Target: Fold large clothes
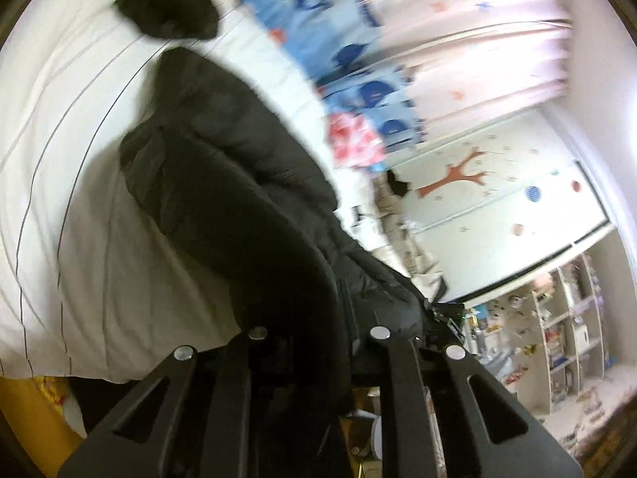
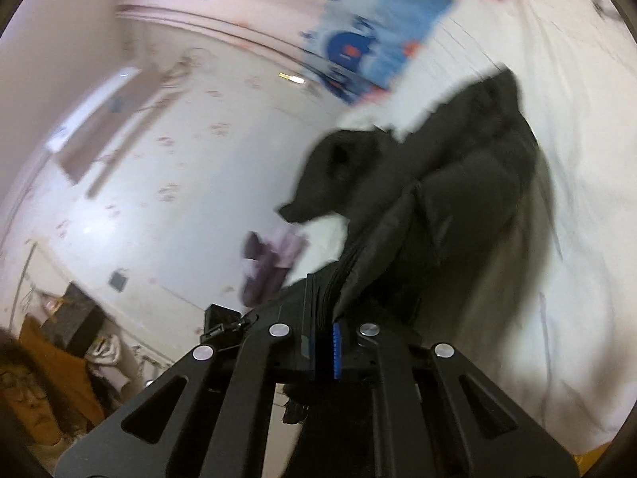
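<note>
Black jacket [image 2: 458,199] | clamped in right hand-held gripper [image 2: 324,318] | over white bed [image 2: 577,239]

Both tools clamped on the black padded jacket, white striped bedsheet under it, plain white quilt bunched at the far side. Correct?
Not quite. The bunched quilt is blue with a dark blue cartoon print, not plain white; the left wrist view shows it. The rest holds: left tool and right tool are both shut on the black padded jacket over the white striped bedsheet.

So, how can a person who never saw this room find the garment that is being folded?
Look at the white bed sheet with thin dark stripes. The black padded jacket rises off it, pinched by the left gripper and the right gripper. It is the only quilted piece; the blue patterned blanket lies further back.
</note>
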The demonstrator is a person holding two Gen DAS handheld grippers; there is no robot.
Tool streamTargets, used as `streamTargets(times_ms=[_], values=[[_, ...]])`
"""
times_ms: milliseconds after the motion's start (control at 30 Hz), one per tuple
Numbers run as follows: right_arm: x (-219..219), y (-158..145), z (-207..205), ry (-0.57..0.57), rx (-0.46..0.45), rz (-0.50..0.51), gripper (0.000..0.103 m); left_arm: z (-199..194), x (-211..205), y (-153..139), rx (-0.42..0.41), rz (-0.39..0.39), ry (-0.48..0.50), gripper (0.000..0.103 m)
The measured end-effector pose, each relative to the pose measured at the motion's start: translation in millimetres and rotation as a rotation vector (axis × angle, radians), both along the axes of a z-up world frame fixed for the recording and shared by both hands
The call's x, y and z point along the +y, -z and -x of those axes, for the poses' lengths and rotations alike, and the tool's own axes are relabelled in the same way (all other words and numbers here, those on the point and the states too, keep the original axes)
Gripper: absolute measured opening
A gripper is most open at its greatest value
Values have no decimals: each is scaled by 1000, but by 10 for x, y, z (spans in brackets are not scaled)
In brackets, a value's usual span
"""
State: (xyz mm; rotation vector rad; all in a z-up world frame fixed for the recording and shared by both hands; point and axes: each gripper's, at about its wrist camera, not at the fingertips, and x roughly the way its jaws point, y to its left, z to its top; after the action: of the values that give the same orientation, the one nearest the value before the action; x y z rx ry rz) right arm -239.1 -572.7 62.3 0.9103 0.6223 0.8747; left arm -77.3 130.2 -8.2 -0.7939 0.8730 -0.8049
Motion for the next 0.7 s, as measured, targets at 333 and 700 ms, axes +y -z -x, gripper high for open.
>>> streamTargets(times_ms=[333, 700], values=[[-723, 586, 932, -12, 301, 322, 15, 918, 769, 493, 150, -254, 118, 19], [-211, -3, -1101, 225, 91, 488, 58, -460, 713, 170, 43, -379, -192, 38]])
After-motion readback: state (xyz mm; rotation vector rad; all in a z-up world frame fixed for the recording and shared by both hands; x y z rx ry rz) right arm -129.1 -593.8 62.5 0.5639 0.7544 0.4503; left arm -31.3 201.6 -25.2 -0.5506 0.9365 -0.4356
